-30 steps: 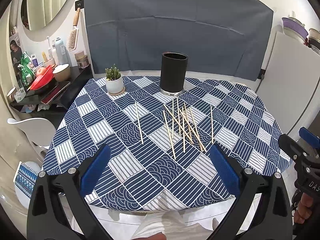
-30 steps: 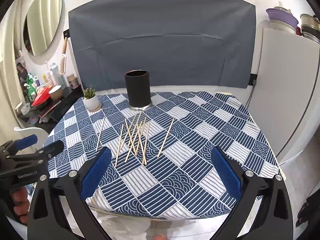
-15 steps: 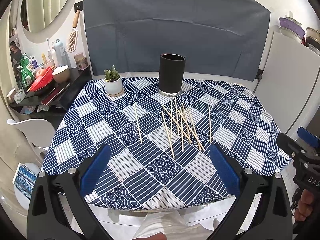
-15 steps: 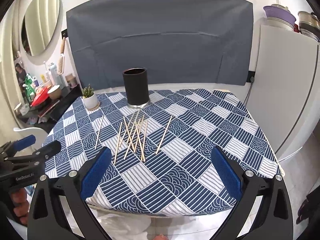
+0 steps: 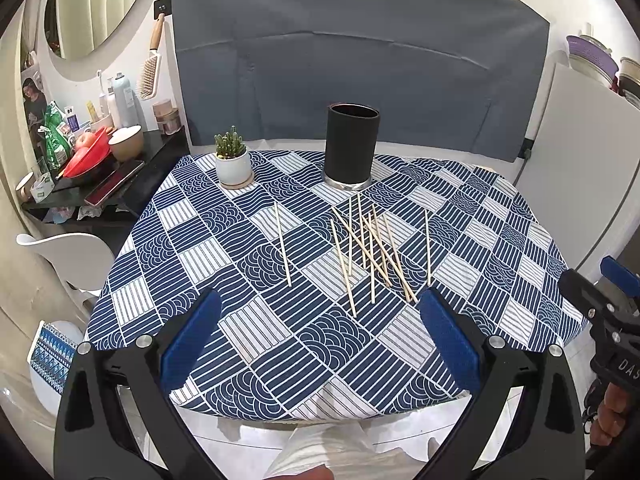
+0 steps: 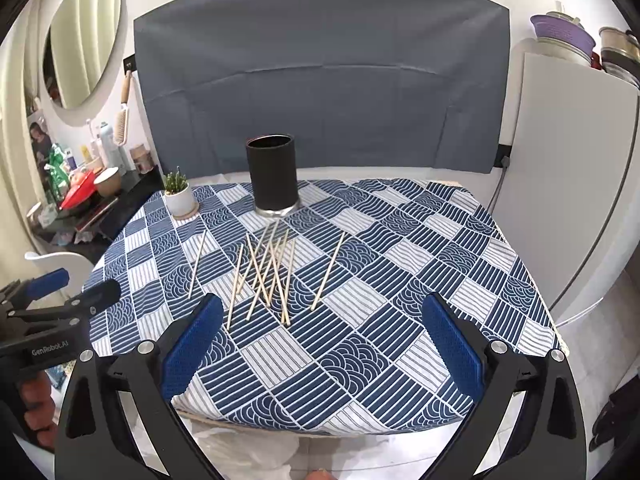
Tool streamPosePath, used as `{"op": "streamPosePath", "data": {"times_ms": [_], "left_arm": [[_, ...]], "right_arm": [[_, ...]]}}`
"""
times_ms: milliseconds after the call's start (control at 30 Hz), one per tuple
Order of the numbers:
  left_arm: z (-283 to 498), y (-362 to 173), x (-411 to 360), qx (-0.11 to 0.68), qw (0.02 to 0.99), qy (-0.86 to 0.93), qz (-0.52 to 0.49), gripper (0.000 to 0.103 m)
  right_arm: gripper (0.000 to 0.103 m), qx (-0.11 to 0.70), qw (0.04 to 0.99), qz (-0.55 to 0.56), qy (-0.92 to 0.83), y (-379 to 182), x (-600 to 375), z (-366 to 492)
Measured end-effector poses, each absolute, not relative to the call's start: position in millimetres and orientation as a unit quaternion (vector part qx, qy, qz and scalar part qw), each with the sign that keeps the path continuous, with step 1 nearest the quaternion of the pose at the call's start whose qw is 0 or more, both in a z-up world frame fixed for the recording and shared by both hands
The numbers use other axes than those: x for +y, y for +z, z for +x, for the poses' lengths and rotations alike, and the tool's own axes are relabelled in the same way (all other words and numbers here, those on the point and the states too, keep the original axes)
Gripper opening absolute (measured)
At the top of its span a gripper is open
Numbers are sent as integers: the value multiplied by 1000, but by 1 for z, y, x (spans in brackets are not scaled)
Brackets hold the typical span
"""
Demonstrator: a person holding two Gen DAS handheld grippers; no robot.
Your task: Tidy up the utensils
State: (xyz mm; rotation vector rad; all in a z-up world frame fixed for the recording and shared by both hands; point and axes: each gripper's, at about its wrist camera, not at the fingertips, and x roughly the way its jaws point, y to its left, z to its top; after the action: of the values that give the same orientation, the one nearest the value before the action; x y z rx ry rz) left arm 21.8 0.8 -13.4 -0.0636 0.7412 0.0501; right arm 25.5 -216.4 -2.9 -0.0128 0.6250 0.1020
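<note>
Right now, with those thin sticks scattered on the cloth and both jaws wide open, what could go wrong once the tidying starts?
Three risks, as guesses:
1. The crossed chopsticks overlap, so pinching one may drag or flick its neighbours.
2. They lie flat on the tablecloth; the jaws might snag fabric or slip off.
3. The black holder is tall and narrow; a bump while dropping sticks in could tip it.

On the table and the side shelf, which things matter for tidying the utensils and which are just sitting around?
For the job:
wooden chopsticks, scattered loose on the tablecloth
black cylindrical holder, upright behind them
left gripper and right gripper, both open and holding nothing

Just lying about:
small potted cactus
hairbrush hanging on the wall
red bowl on the side shelf
</note>
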Motion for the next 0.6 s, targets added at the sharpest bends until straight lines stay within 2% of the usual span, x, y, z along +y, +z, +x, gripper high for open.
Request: {"op": "streamPosePath", "data": {"times_ms": [600], "left_arm": [[72,-15,5,399,915,48,-37,97]], "right_arm": [[96,343,935,-34,79,-13,-197,81]]}}
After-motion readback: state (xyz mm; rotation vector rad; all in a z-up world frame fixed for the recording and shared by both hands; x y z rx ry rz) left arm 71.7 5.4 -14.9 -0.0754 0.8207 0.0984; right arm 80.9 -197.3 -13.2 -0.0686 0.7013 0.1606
